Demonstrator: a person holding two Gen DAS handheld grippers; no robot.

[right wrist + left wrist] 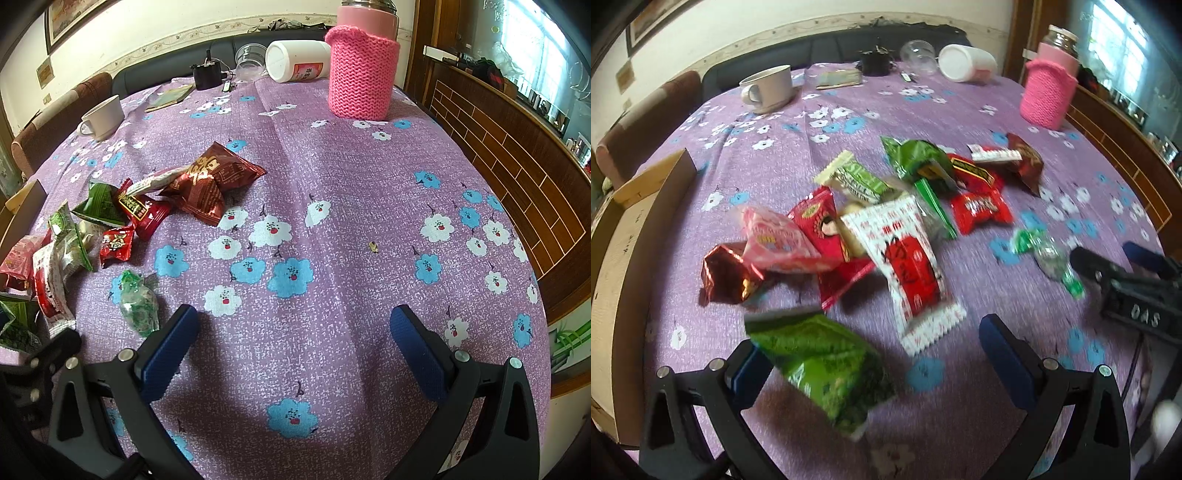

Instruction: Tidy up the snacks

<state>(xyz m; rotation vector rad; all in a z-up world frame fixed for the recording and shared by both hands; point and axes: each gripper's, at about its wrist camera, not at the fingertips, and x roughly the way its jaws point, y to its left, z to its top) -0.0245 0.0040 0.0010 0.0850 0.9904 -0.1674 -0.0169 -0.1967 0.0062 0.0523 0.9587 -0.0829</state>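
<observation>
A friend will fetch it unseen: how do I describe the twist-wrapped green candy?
Start at the snack pile on the purple flowered tablecloth. On the side nearest the right gripper, the candy lies alone, apart from the pile. It alone has a clear, green-printed wrapper twisted at both ends; its neighbours are flat sealed packets.

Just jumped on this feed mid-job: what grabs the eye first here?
A bright heap of snack packets sprawls across the middle of the purple flowered tablecloth. A green packet sits between the open left gripper fingers, blurred. At the far right edge stands a bottle in a pink knitted sleeve.
</observation>
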